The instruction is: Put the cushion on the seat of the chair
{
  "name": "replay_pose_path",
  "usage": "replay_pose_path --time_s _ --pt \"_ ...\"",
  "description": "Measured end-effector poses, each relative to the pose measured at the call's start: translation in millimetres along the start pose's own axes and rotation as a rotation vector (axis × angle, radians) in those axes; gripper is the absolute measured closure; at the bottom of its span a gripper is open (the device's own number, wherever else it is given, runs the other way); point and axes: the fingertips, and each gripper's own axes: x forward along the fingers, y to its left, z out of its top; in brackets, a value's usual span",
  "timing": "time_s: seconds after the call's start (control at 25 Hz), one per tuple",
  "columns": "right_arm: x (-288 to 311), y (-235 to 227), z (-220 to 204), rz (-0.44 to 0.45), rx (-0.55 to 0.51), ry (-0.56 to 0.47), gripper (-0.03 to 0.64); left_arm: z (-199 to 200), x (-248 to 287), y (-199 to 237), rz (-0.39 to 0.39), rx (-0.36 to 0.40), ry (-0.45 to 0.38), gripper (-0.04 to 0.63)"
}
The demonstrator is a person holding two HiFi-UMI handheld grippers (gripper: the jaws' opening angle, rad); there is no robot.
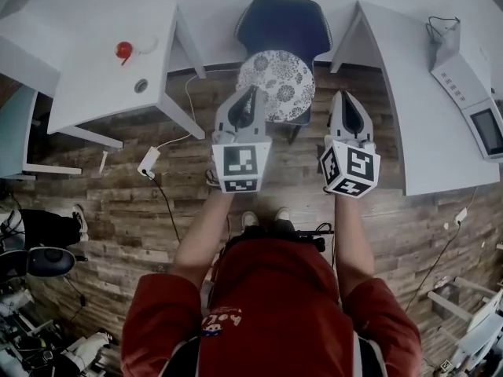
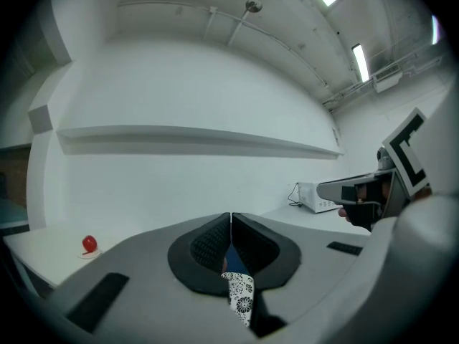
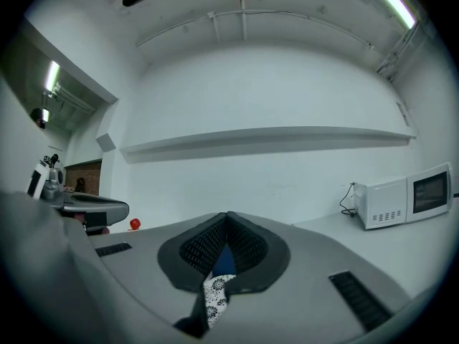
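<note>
The round cushion (image 1: 279, 81), white with a dark floral print, lies flat on the seat of the dark blue chair (image 1: 283, 22) between two desks. My left gripper (image 1: 253, 91) is shut, and its tip overlaps the cushion's left edge from above. My right gripper (image 1: 346, 95) is shut too and stays just right of the cushion, apart from it. In the left gripper view the jaws meet at the tips of the left gripper (image 2: 231, 217); a strip of cushion (image 2: 240, 296) and blue chair (image 2: 233, 260) shows through the gap below. The right gripper (image 3: 227, 215) shows the same cushion (image 3: 215, 296).
A white desk (image 1: 102, 61) with a red ball (image 1: 123, 49) stands left of the chair. Another white desk (image 1: 409, 93) on the right carries a microwave (image 1: 471, 93). A cable and plug (image 1: 148, 162) lie on the wooden floor. The person's shoes (image 1: 250, 218) are below the grippers.
</note>
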Motion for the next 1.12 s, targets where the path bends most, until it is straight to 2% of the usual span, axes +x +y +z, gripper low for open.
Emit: replay_pose_path --time_s 0.16,0.44,1.12 --pt "-16.1 25.8 6.7 0.025 -0.035 -0.011 0.59 4.4 -20.2 11.0 0.012 -0.029 -0.023 0.563" --pt "-46.9 52.4 17.1 0.065 -0.071 -0.04 0.589 8.6 -52.5 5.0 0.007 -0.055 -0.056 0.563" --pt "-56.8 61.0 26.4 0.095 -0.154 -0.101 0.59 28.4 -69.3 1.2 0.028 -0.063 -0.17 0.568"
